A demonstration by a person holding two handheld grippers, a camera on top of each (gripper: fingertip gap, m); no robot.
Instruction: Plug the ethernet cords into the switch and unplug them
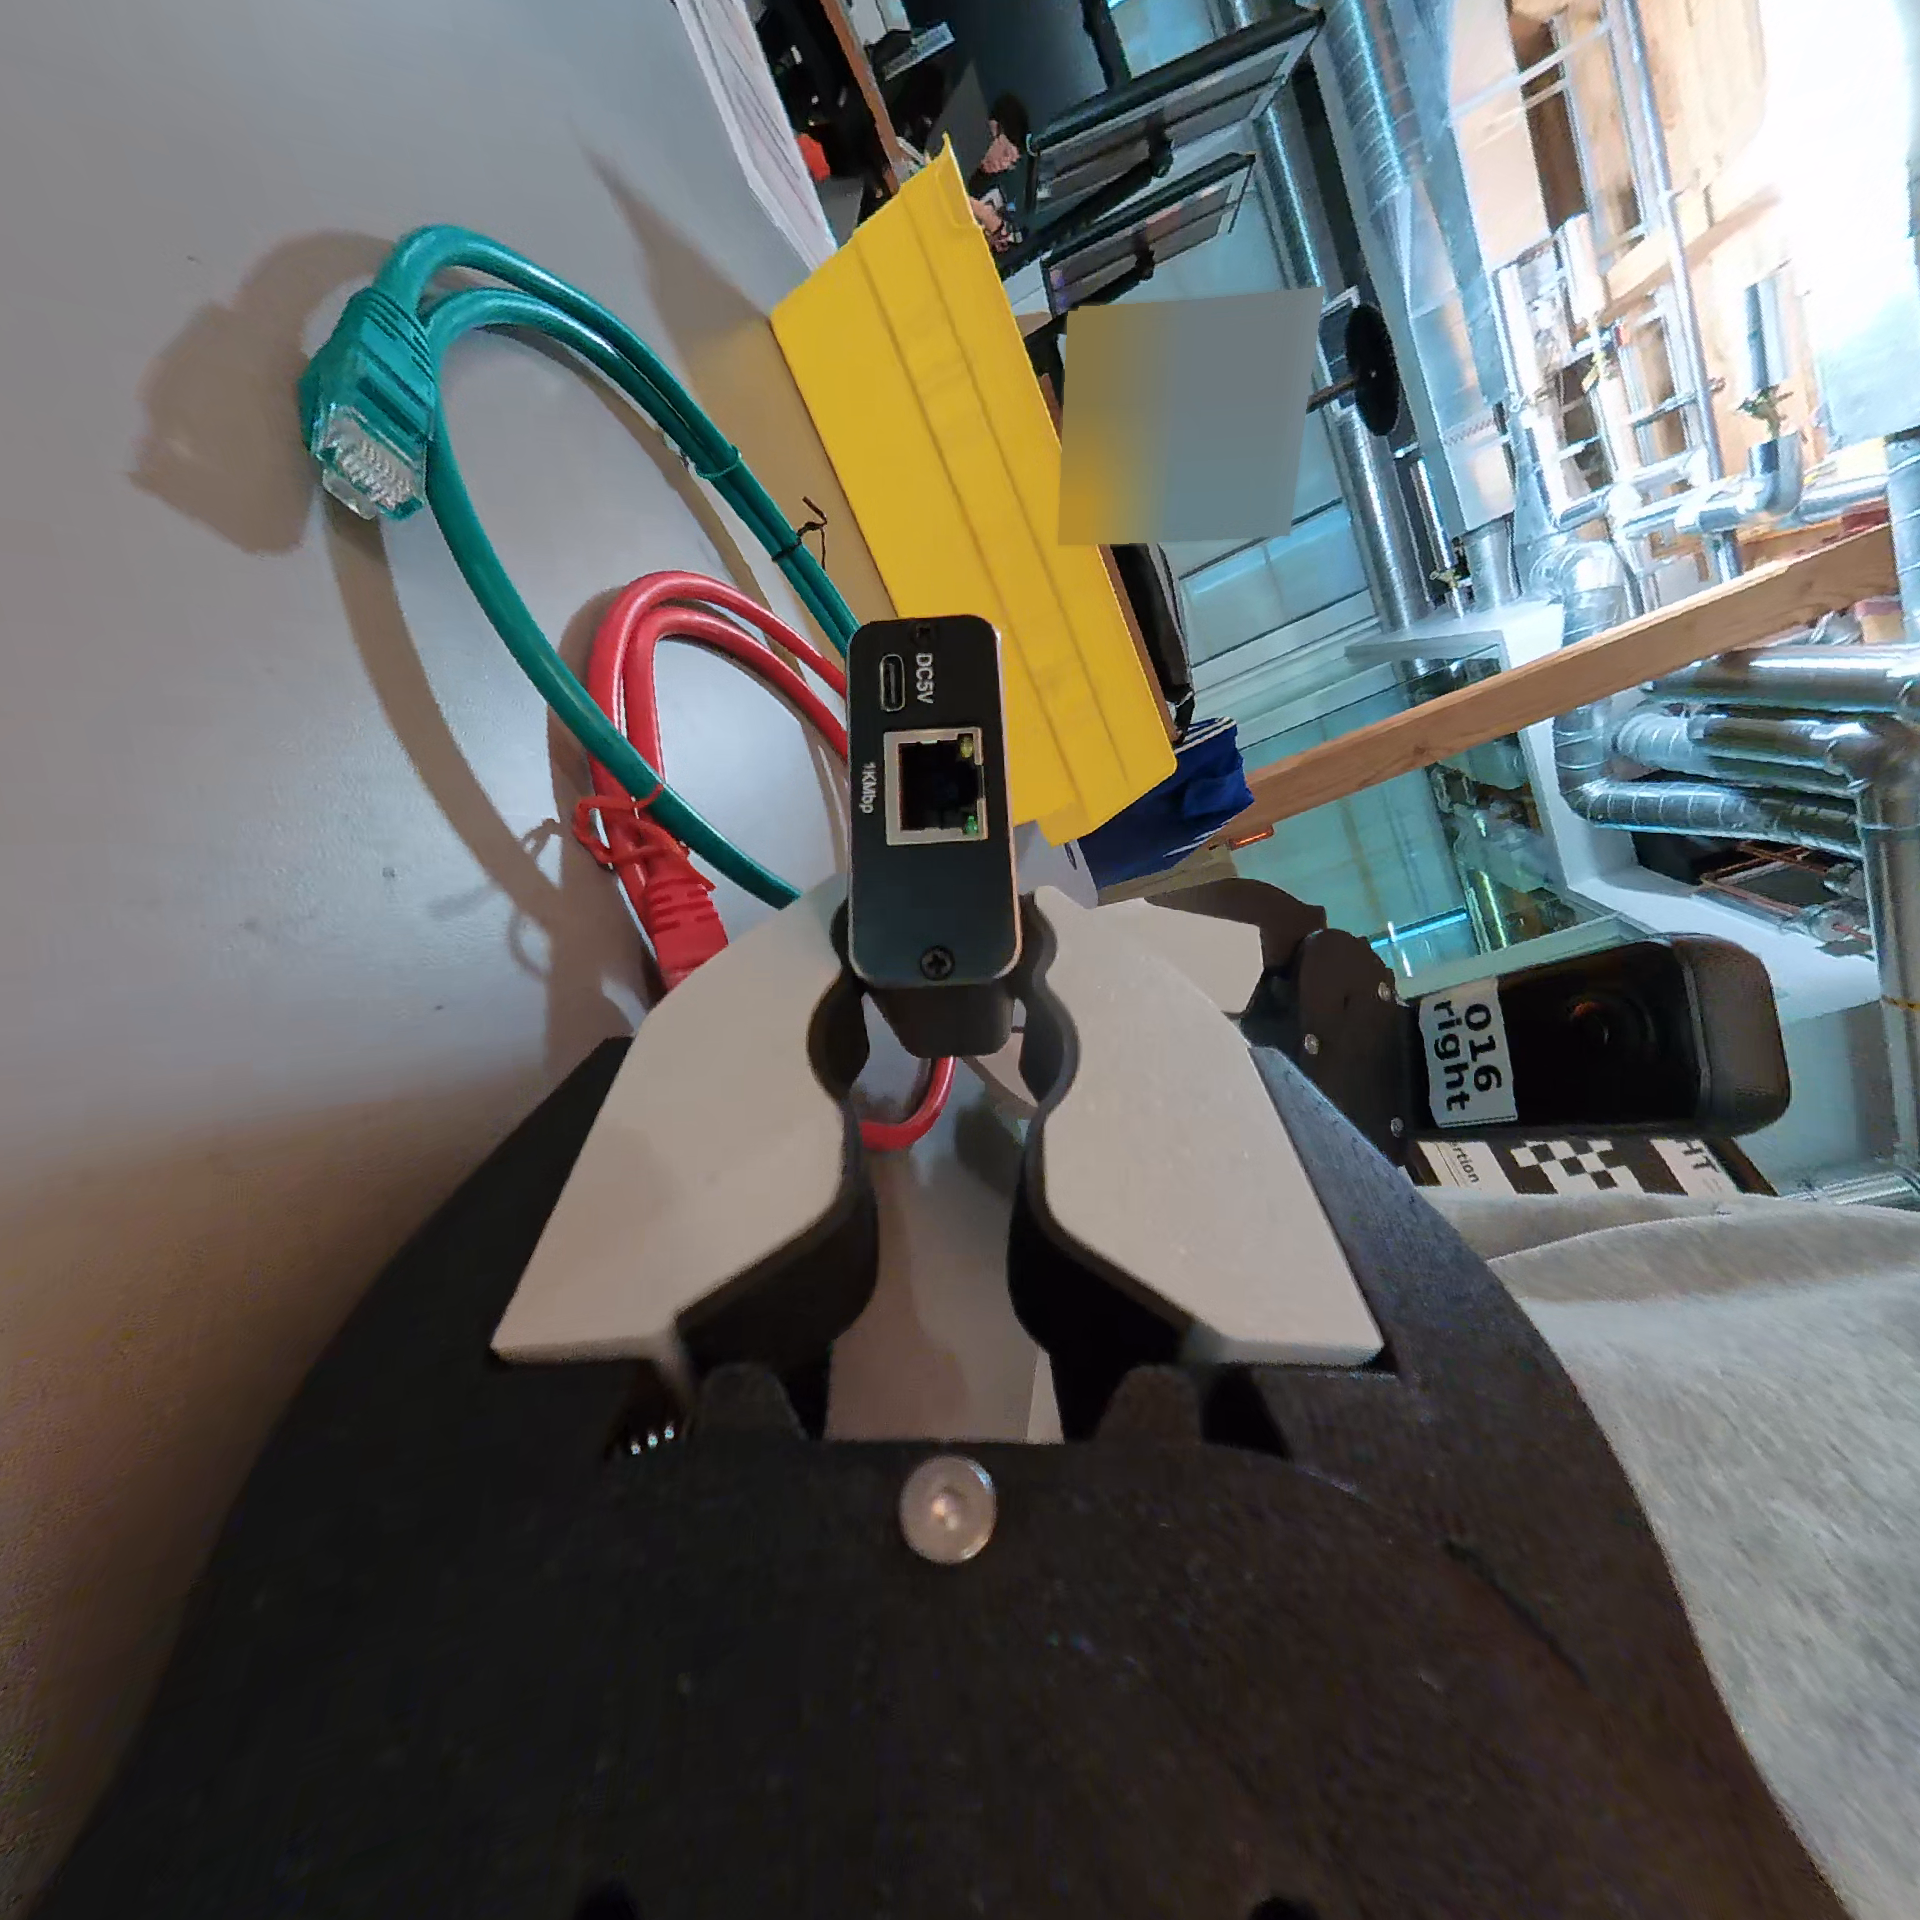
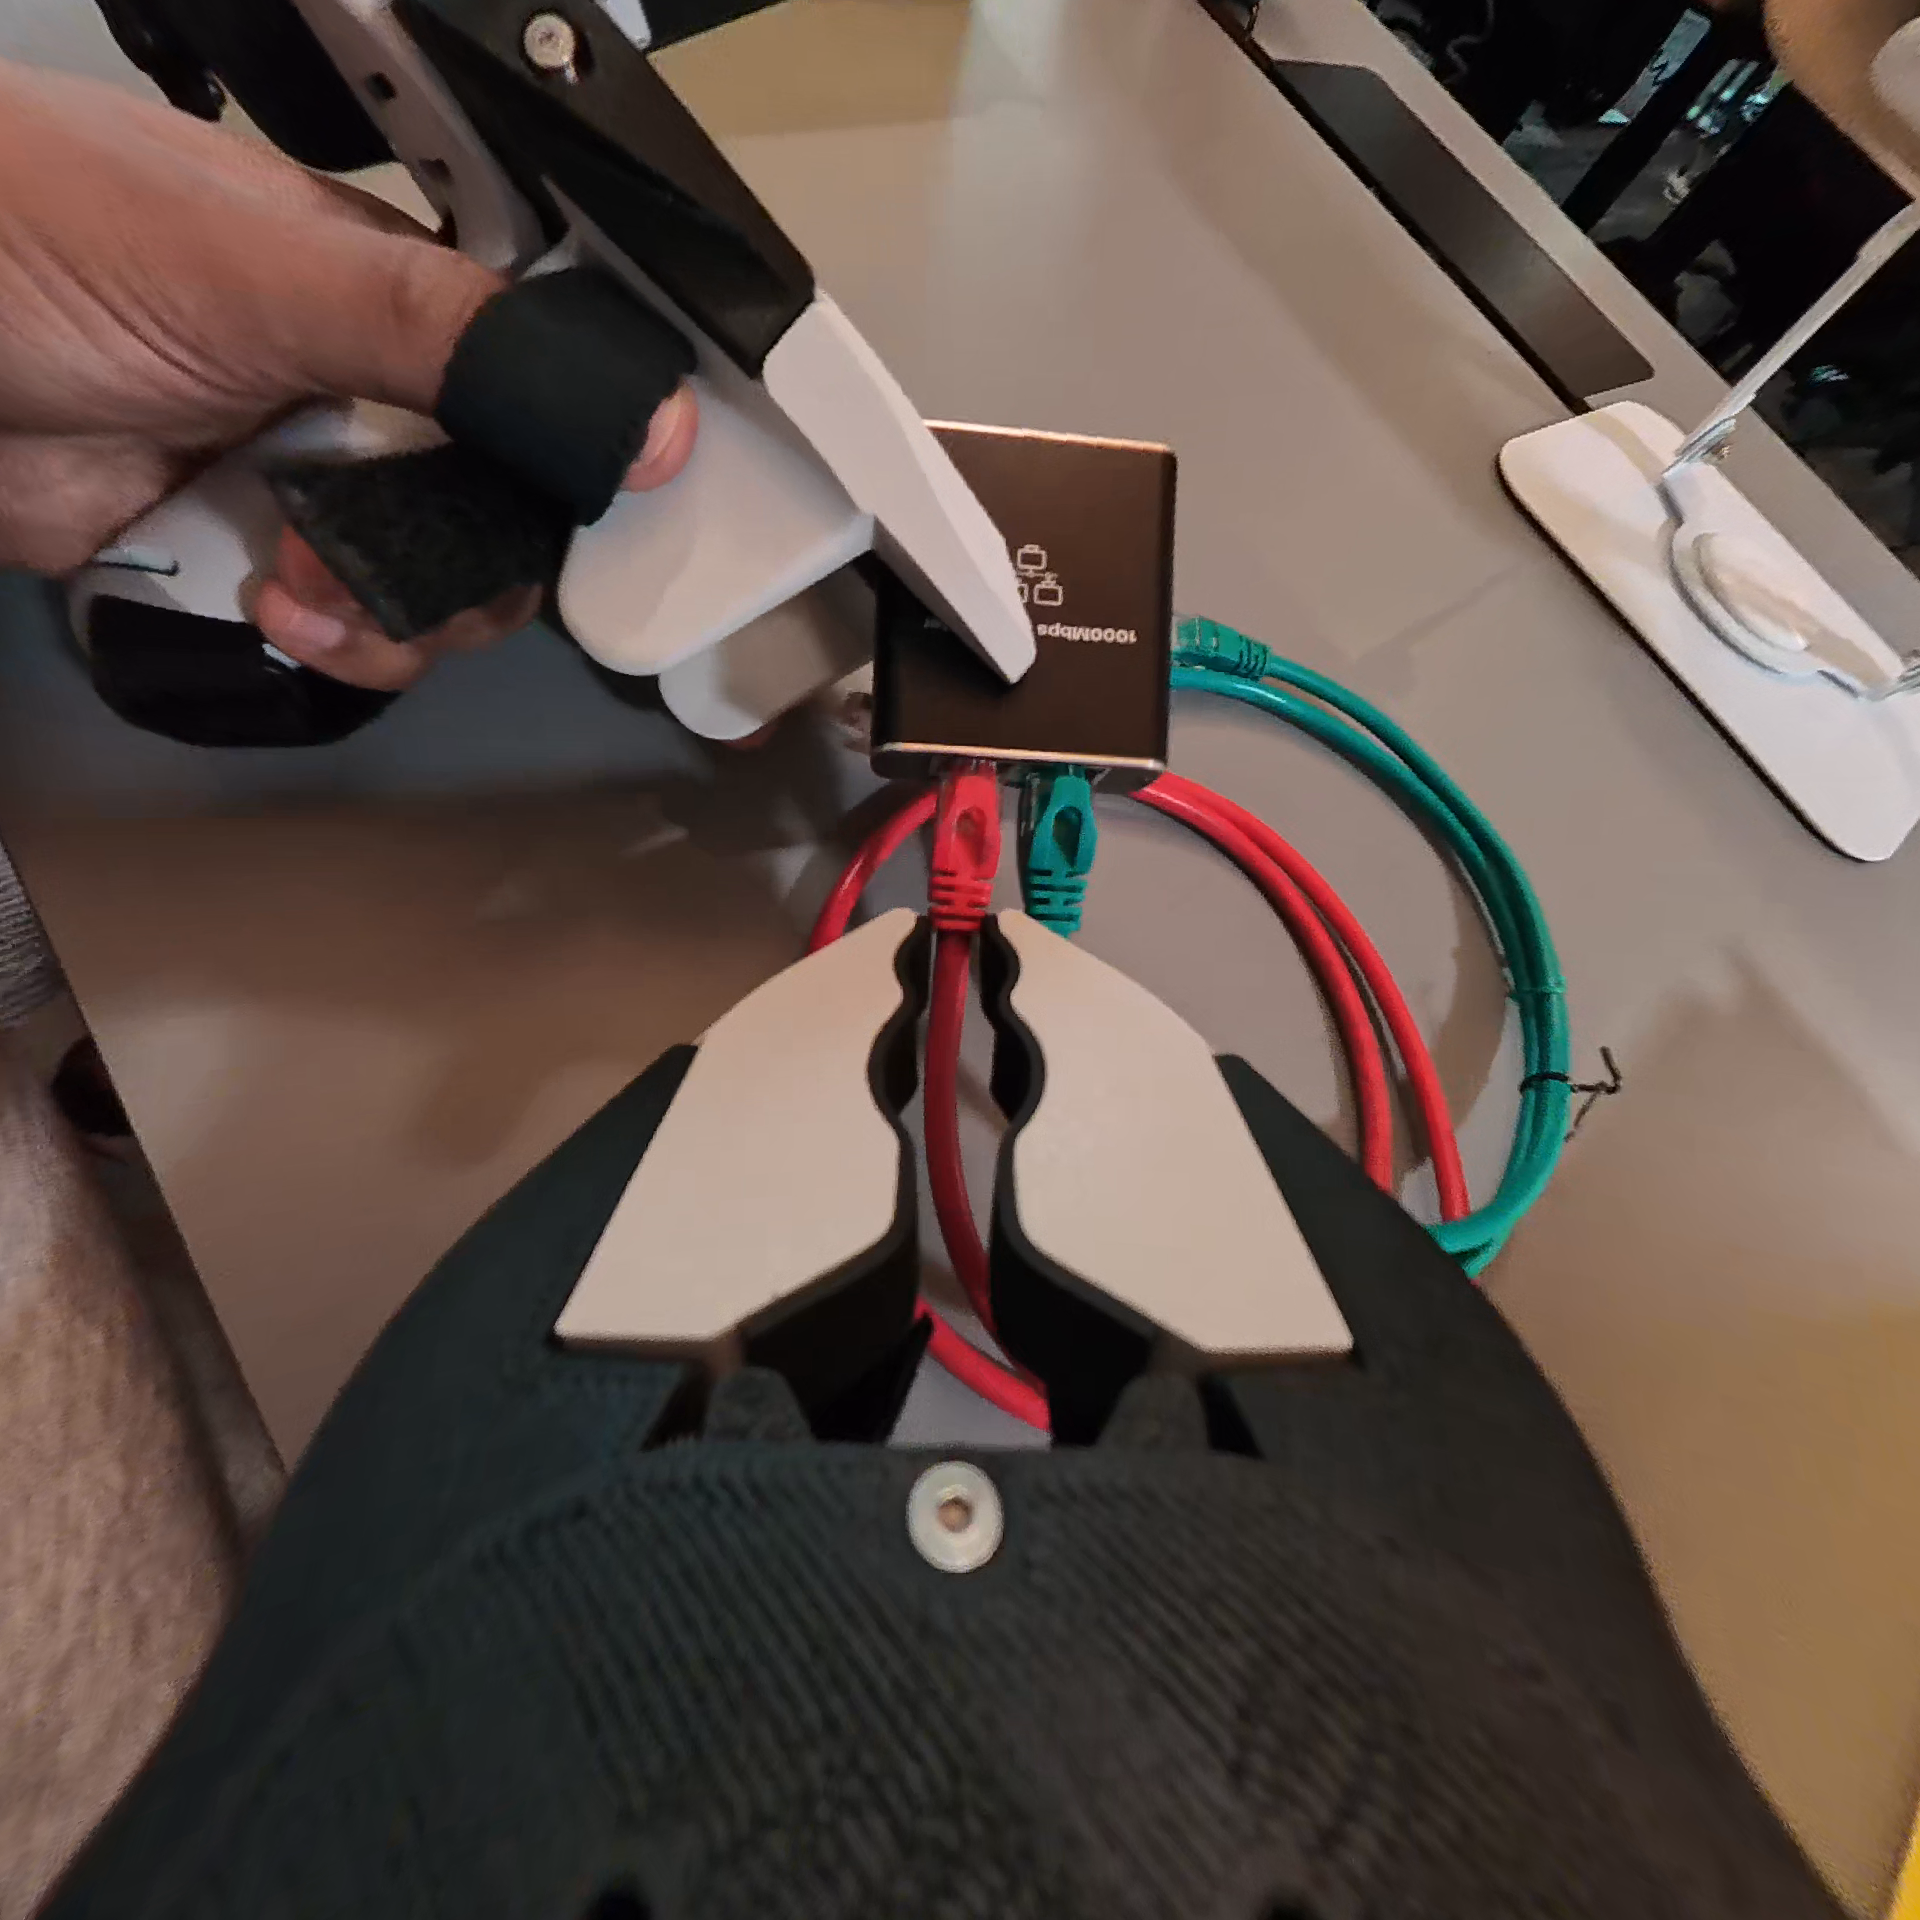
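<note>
1. The left gripper clamps the black switch by its lower end; its jaws are narrow, pressed on both sides of the casing. In the left wrist view the switch stands at the centre, its end face with one empty network socket turned to the camera.
2. In the right wrist view the switch sits at about 12 o'clock from the right gripper, and a white finger of the left gripper lies across its top from 10 o'clock.
3. The right gripper's jaws are narrow around the red cord, just behind its red plug; whether the pads truly pinch the cord I cannot tell.
4. The red plug sits in a socket on the switch's near edge, and the green plug sits in the socket just beside it, at 3 o'clock from the red one.
5. The green cord loops out toward 3 o'clock on the grey table; its free plug lies beside the switch's right edge.
6. In the left wrist view that free green plug lies at 10 o'clock, and the red cord loops at 9 o'clock of the switch.
7. A yellow plastic piece stands behind the switch at 12 o'clock.
8. A person's hand holds the left gripper at 10 o'clock; a white stand base rests at 2 o'clock.
</note>
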